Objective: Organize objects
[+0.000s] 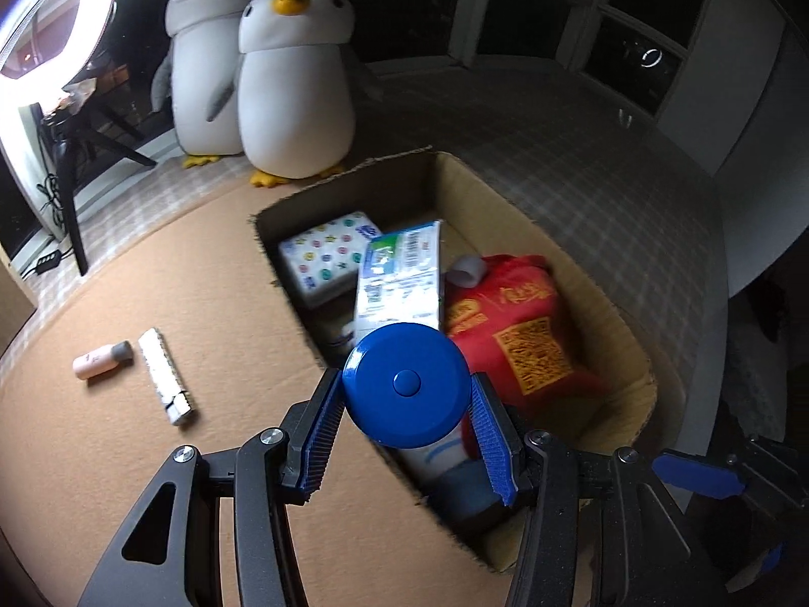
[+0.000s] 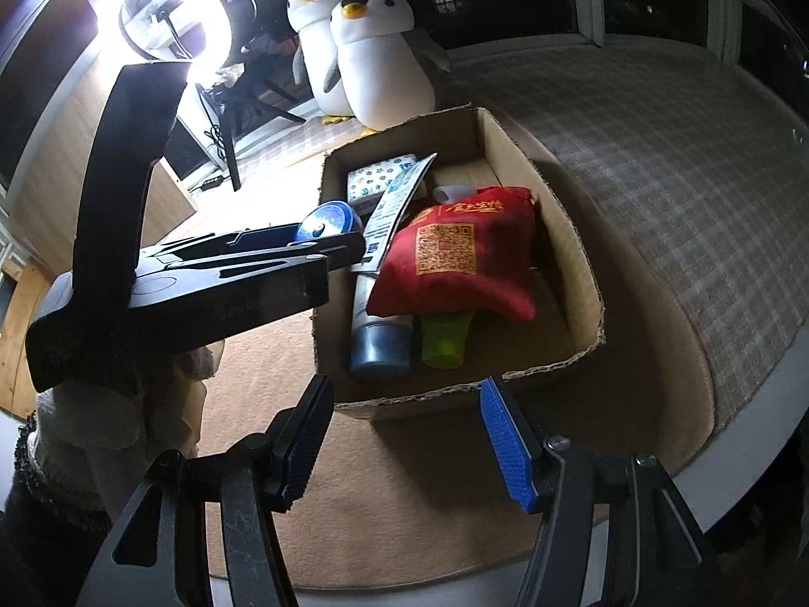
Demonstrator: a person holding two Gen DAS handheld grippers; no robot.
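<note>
My left gripper (image 1: 405, 394) is shut on a round blue case (image 1: 404, 384) with a centre button, its pads pressing both sides. It hangs over the near left part of the open cardboard box (image 1: 622, 334). The right wrist view shows that gripper (image 2: 328, 243) from the side, with the blue case (image 2: 326, 220) above the box's left wall (image 2: 323, 187). Inside lie a red cloth bag (image 2: 455, 258), a patterned tissue pack (image 1: 328, 258), a white and blue tube (image 1: 399, 278) and a green bottle (image 2: 445, 339). My right gripper (image 2: 404, 435) stands open and empty before the box's near wall.
On the brown mat (image 1: 202, 278) left of the box lie a small pink bottle (image 1: 101, 359) and a silvery strip (image 1: 164, 377). Two plush penguins (image 1: 283, 86) stand behind the box. A ring light (image 2: 167, 15) on a tripod glares at the far left. Checked cloth (image 2: 657, 152) lies to the right.
</note>
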